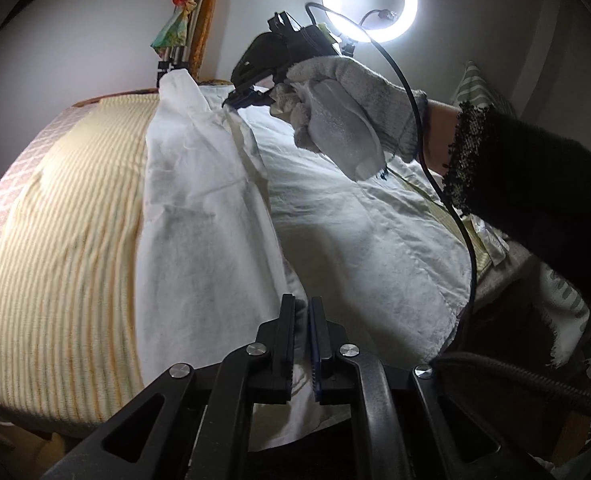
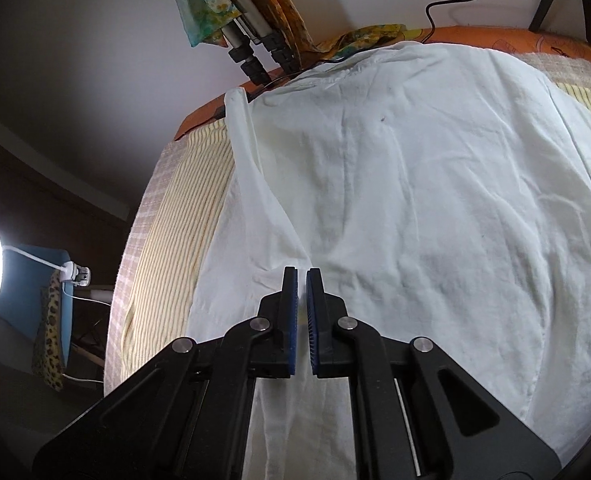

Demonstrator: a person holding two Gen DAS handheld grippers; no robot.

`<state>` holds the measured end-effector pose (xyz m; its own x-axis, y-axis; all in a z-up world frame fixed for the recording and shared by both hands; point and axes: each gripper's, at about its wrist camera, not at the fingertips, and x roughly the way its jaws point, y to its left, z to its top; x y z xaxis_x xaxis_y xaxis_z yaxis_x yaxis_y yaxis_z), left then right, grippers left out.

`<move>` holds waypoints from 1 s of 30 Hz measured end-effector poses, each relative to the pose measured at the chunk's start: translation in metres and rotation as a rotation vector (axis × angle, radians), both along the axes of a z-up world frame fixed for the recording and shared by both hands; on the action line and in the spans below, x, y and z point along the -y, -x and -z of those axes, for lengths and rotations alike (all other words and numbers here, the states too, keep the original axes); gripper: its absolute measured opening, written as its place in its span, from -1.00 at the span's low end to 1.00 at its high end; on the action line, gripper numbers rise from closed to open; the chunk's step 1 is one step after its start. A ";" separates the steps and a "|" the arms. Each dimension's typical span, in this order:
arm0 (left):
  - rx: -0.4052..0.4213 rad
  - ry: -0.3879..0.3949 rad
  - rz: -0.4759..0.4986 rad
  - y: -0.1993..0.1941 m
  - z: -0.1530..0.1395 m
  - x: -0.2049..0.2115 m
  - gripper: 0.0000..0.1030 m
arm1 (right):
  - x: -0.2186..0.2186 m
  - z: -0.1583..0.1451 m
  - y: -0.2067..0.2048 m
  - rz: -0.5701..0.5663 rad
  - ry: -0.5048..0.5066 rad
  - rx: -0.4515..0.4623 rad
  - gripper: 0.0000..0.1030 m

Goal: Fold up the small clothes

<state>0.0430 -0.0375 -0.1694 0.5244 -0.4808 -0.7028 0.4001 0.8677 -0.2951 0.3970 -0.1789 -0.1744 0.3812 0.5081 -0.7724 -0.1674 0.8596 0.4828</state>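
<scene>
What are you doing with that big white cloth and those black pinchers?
A person is folding a white garment spread on a yellow striped cover. Each hand holds a gripper. The left gripper is pinched shut on a lifted flap of the garment near its edge. The right gripper, held in a gloved hand, is pinched shut on the fabric farther along. The fold isn't laid down yet.

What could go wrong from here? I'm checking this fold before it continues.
1. Both grippers, left and right, pinch only thin edges of the white garment, so the cloth could slip out mid-fold.
2. The black cable hangs across the garment near the gloved hand and might snag or drag it.
3. The raised flap looks wrinkled, so creases may get folded in.
</scene>
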 end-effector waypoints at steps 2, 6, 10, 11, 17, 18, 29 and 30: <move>-0.017 -0.002 0.033 0.001 0.002 0.007 -0.81 | 0.000 0.001 -0.001 0.003 0.024 0.000 -0.89; 0.015 -0.001 0.066 0.013 -0.008 0.003 -0.67 | 0.006 -0.007 0.006 -0.023 0.009 0.012 -0.89; 0.070 -0.013 0.049 0.031 -0.024 -0.014 -0.66 | 0.017 -0.023 0.020 -0.042 -0.030 0.020 -0.76; 0.089 -0.025 0.038 0.036 -0.027 -0.019 -0.66 | 0.020 -0.028 0.027 -0.043 -0.035 0.032 -0.58; 0.121 -0.099 -0.049 0.040 -0.029 -0.051 -0.66 | 0.024 -0.045 0.069 -0.111 -0.092 0.102 -0.39; 0.121 -0.104 -0.061 0.036 -0.027 -0.053 -0.66 | 0.020 -0.045 0.075 -0.127 -0.103 0.103 -0.39; 0.013 -0.104 -0.066 0.007 0.014 -0.058 -0.67 | -0.016 0.002 0.100 -0.171 0.034 0.063 -0.39; 0.009 -0.107 -0.068 0.009 0.017 -0.059 -0.67 | -0.015 0.006 0.099 -0.158 0.043 0.057 -0.39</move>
<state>0.0344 0.0215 -0.1866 0.5596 -0.3665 -0.7433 0.3419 0.9191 -0.1958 0.2975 -0.1639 -0.1799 0.3430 0.5325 -0.7738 -0.3286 0.8398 0.4322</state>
